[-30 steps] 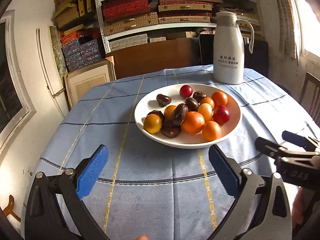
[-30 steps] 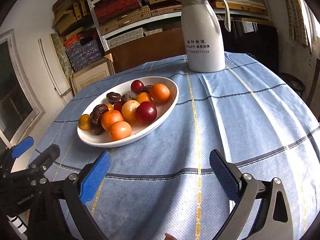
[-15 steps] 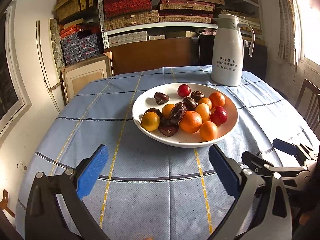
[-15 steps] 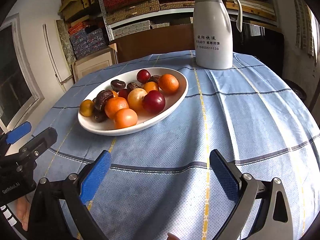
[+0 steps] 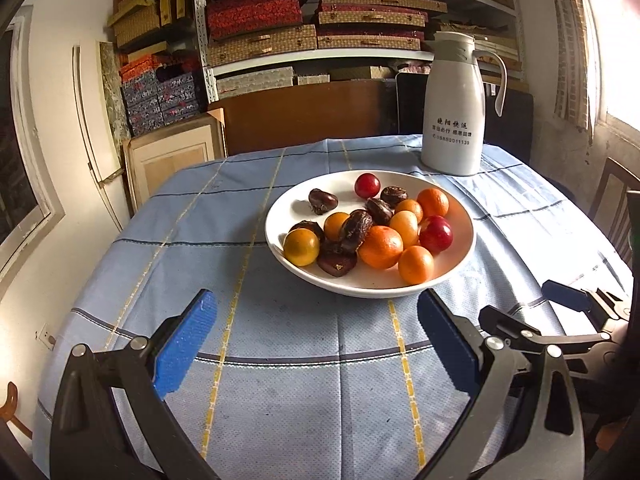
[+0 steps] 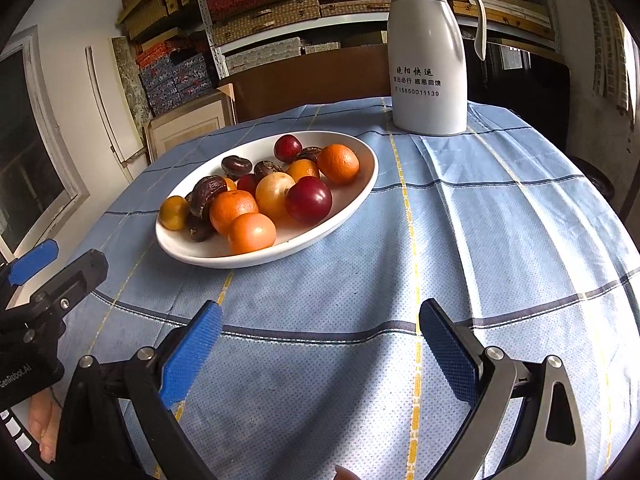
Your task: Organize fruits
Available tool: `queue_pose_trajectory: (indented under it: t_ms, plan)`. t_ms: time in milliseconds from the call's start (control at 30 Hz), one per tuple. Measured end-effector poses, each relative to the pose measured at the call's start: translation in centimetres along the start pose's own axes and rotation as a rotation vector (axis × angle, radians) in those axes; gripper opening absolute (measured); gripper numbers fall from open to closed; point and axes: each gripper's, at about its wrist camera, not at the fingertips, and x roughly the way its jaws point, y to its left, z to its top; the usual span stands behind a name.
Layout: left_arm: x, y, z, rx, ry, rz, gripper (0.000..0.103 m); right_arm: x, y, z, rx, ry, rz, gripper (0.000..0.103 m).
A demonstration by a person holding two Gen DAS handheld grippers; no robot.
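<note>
A white oval plate (image 5: 460, 256) (image 6: 352, 204) on the blue checked tablecloth holds several oranges (image 5: 381, 247) (image 6: 252, 233), red plums (image 5: 436, 234) (image 6: 309, 200), dark dates (image 5: 355, 229) (image 6: 208, 194) and a yellow fruit (image 5: 301, 241) (image 6: 174, 212). My left gripper (image 5: 316, 344) hangs open above the cloth in front of the plate, nothing between its blue pads. My right gripper (image 6: 320, 348) is open too, nearer than the plate and to its right. Each gripper shows at the edge of the other's view, the right gripper (image 5: 536, 312) low right, the left gripper (image 6: 56, 264) at the left.
A white thermos jug (image 5: 454, 104) (image 6: 430, 52) stands at the table's far side, right of the plate. Shelves of boxes (image 5: 304, 20) fill the wall behind. A wooden chair (image 5: 616, 200) is at the right. The table edge drops off on the left near the wall.
Both grippers have drawn back and risen slightly, so more of the table shows. The plate and fruit have not moved. Both stay open.
</note>
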Motion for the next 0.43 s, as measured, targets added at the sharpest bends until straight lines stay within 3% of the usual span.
queue_pose_trajectory:
  t_ms: [433]
  plan:
    - [0.09, -0.09, 0.04, -0.011, 0.007, -0.022, 0.098, 0.08, -0.06, 0.04, 0.001, 0.001, 0.001, 0.099]
